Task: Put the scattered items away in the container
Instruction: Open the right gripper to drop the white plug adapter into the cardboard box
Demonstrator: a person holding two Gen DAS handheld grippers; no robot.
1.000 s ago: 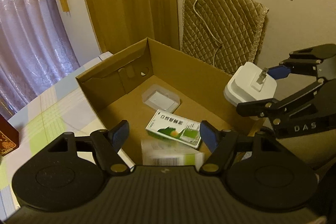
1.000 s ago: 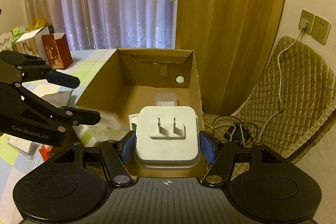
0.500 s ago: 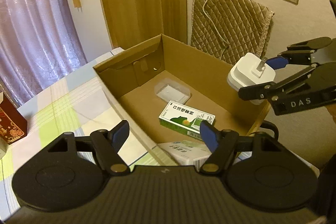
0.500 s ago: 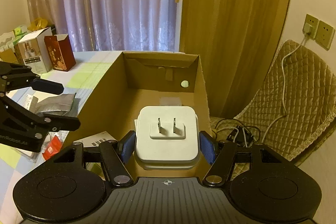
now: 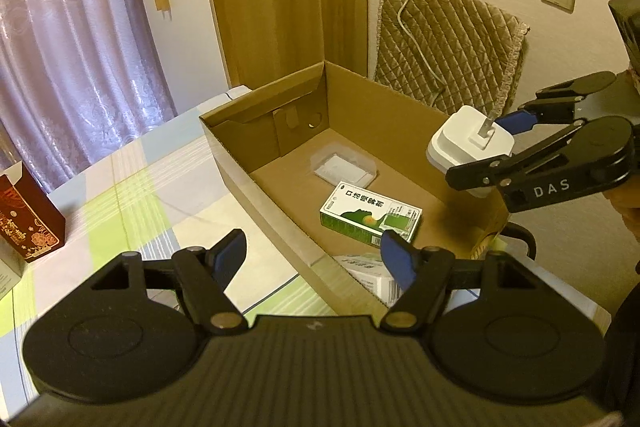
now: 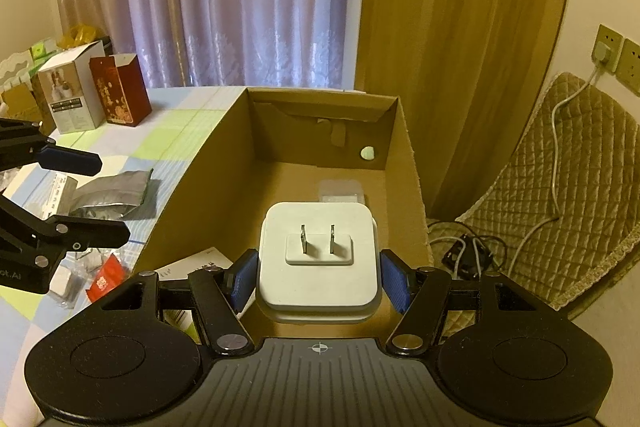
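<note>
An open cardboard box [image 5: 256, 187] [image 6: 404, 147] stands on the table. Inside it lie a green medicine box [image 5: 370, 213], a clear plastic case [image 5: 344, 169] [image 6: 342, 191] and a white carton [image 5: 372, 277] [image 6: 196, 267] at the near end. My right gripper [image 5: 496, 147] [image 6: 318, 281] is shut on a white plug charger [image 5: 470, 147] [image 6: 318, 267], prongs facing the camera, held above the box's near right part. My left gripper [image 5: 312, 255] [image 6: 94, 195] is open with nothing in it, over the box's left wall.
On the checked tablecloth left of the box lie a silver foil pouch [image 6: 116, 193], a red packet [image 6: 106, 281] and small clear bags. A red box [image 6: 120, 89] [image 5: 24, 219] and a white box [image 6: 70, 95] stand further back. A quilted chair [image 6: 560, 187] with cables is right.
A white carton that was blurred between my left fingers now lies in the box. The left gripper has drawn back toward the table. The right gripper still holds the charger above the box.
</note>
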